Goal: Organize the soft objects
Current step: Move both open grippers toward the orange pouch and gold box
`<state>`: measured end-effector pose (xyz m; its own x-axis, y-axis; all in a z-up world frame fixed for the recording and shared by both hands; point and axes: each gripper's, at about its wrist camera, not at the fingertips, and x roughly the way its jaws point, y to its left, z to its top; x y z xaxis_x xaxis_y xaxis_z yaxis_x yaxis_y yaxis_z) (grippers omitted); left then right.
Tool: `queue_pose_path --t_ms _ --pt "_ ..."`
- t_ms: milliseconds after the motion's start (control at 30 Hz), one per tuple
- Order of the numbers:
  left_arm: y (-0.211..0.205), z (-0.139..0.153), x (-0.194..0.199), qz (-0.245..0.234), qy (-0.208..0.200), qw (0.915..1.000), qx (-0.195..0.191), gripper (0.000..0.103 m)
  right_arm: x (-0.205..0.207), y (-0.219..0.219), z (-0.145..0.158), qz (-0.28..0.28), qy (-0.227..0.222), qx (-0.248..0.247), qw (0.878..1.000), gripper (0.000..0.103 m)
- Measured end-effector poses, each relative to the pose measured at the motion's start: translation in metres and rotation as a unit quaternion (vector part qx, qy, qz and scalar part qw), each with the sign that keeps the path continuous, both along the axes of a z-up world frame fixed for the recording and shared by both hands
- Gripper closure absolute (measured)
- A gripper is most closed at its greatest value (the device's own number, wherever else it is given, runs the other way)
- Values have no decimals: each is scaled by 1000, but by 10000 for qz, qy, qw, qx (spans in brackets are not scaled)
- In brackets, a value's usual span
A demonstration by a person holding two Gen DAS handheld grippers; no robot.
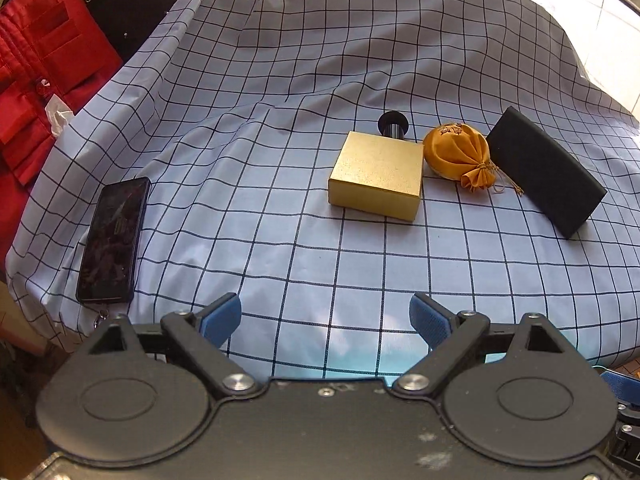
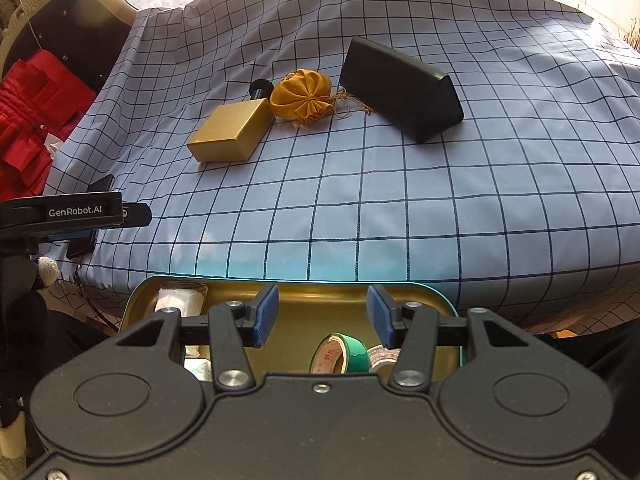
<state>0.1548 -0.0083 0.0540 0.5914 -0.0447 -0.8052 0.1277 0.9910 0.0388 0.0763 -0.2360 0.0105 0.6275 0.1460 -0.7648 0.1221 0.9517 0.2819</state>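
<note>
An orange drawstring pouch (image 1: 456, 155) lies on the checked blue cloth (image 1: 280, 160), between a gold box (image 1: 378, 176) and a black case (image 1: 546, 172). A small black cylinder (image 1: 393, 124) stands behind the box. The right wrist view shows the same pouch (image 2: 302, 94), gold box (image 2: 230, 132) and black case (image 2: 400, 90). My left gripper (image 1: 325, 320) is open and empty over the near cloth. My right gripper (image 2: 322, 316) is open and empty above a gold tin (image 2: 320, 292) that holds a green tape roll (image 2: 340, 354) and white packets (image 2: 176, 300).
A black phone (image 1: 112, 242) lies at the cloth's left edge. Red fabric (image 1: 44, 80) hangs at the far left. The left gripper's body (image 2: 76, 214) shows at the left of the right wrist view. A dark headboard (image 2: 60, 24) stands at the back left.
</note>
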Motion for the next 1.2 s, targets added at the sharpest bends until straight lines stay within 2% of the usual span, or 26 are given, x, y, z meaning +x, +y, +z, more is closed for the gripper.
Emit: queue_pose_path --t_ms 567,800,900,1100,1200 --pt "-35 -12 134 -12 -151 9998 148 12 69 -2 -4 74 72 -295 9995 53" --pt "-65 1 166 -430 -289 9985 187 11 95 -5 -8 178 -7 -436 9989 53" --pt "-88 4 177 -692 -266 9972 83 10 101 -9 -10 205 -48 -432 9988 53" --pt "-133 -6 194 -1036 -129 9945 30 10 106 -23 -17 147 -54 -225 9996 53" --pt "-153 -18 198 -1178 -75 9929 136 10 106 -31 -19 100 -41 -65 9999 53"
